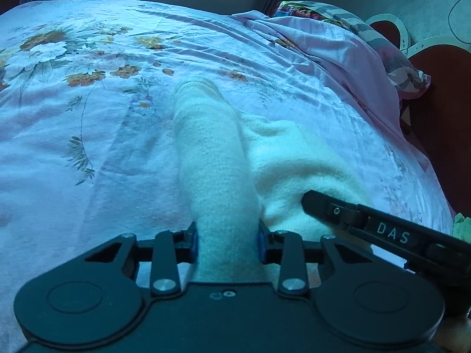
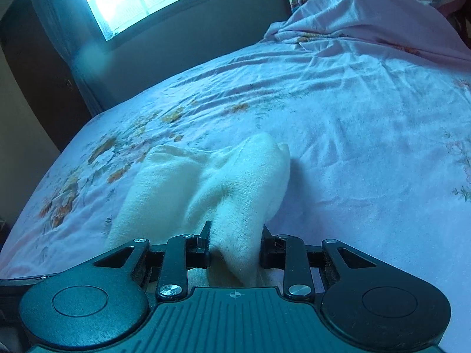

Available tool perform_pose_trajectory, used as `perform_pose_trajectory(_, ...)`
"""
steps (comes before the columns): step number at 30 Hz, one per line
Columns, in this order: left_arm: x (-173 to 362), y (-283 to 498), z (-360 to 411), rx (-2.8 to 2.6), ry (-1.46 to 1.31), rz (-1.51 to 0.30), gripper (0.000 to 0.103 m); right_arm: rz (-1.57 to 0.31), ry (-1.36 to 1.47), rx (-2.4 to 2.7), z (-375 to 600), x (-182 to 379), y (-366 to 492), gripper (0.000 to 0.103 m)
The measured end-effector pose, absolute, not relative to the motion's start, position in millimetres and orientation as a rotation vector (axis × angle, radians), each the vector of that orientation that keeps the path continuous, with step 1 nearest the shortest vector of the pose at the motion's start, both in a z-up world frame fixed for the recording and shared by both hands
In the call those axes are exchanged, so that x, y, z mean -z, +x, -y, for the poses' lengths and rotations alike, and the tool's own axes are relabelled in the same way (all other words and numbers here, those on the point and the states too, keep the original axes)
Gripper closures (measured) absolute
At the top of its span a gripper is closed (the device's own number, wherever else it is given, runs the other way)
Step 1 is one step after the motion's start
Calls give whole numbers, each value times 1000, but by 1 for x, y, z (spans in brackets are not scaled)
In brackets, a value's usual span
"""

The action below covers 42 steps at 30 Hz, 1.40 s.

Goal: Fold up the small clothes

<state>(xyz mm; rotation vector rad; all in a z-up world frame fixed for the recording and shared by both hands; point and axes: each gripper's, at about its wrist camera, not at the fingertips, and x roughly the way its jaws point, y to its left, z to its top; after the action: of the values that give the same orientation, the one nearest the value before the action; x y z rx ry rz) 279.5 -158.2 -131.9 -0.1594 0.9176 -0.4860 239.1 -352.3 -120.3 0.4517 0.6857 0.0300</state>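
Now | cream knit garment [image 1: 217, 158], bunched | left tool [image 1: 228, 239], right tool [image 2: 235, 245] pinching it

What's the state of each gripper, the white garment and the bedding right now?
left gripper: shut on a raised fold of the white garment
right gripper: shut on another part of the same garment
white garment: bunched, partly lifted, rest lying on the bed sheet
bed sheet: spread, wrinkled
quilt: heaped at the far end
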Motion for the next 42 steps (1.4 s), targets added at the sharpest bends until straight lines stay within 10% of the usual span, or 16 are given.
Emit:
perform_pose_trajectory(14,71,200,43,418,-161,-807,71,-593,444,-269,257,63,174,75)
perform_pose_trajectory(24,132,171,-16,303,-168,-904,58,-743,398,-279,197,130,153,74)
perform_pose_trajectory(26,136,174,-25,266,-213,-915,38,-780,443,-253,205,139,154,47)
perform_pose_trajectory(30,120,170,-39,225,-220,-875,38,-750,517,-193,235,128,151,41)
perform_pose_trajectory(33,101,166,-38,198,-158,-771,41,-665,446,-122,240,106,157,46)
perform_pose_trajectory(35,92,173,-32,216,-163,-743,42,-627,394,-149,229,93,166,72)
perform_pose_trajectory(38,97,190,-14,264,-133,-764,44,-643,337,-236,201,91,185,86)
perform_pose_trajectory(42,130,219,-5,210,-136,-856,45,-770,175,-186,173,130,218,86)
